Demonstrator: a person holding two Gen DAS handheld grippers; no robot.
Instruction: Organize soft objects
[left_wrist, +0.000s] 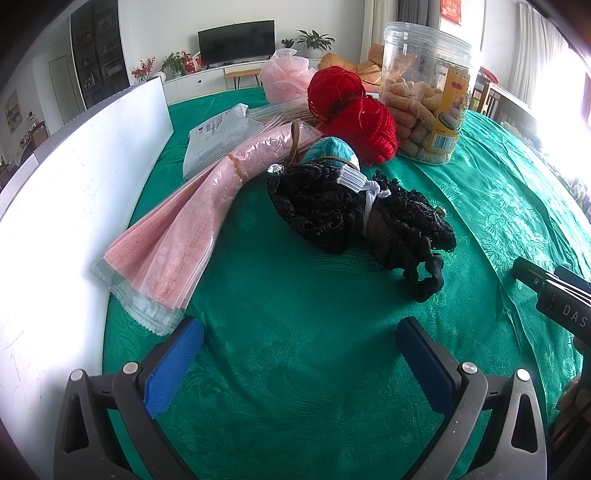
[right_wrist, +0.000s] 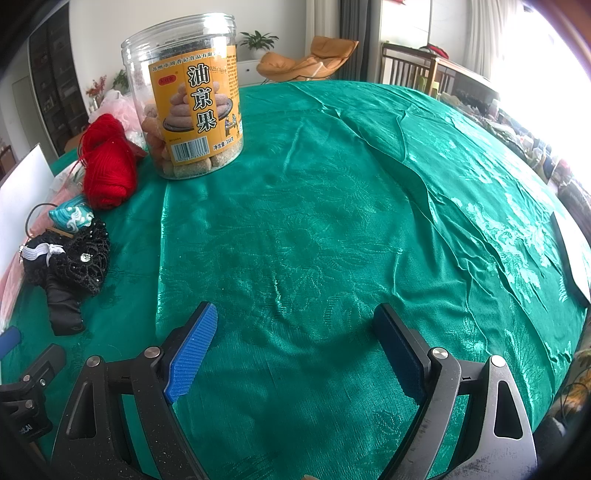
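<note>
Left gripper (left_wrist: 299, 354): blue-padded fingers (left_wrist: 173, 365) spread wide, holding nothing, low over the green cloth of the worktop (left_wrist: 295, 295). Just beyond them, slightly right, lies a black lace bundle (left_wrist: 332, 206) tied with a white band. At near left, touching a white board (left_wrist: 74, 192), a bundle of pink sachets (left_wrist: 177, 240) in clear wrap fans toward the fingers. Farther off: a teal pouch (left_wrist: 332, 149) touching the bundle's far side, two red yarn balls (left_wrist: 354, 114), a pink mesh puff (left_wrist: 284, 79), and at far right a clear snack jar (left_wrist: 424, 92).

Right gripper (right_wrist: 295, 343): fingers (right_wrist: 192, 350) likewise spread and empty above bare cloth. The lace bundle (right_wrist: 70, 258), teal pouch (right_wrist: 72, 216) and red yarn (right_wrist: 107, 162) lie to its left, well apart; the jar (right_wrist: 188, 96) stands at far left.
</note>
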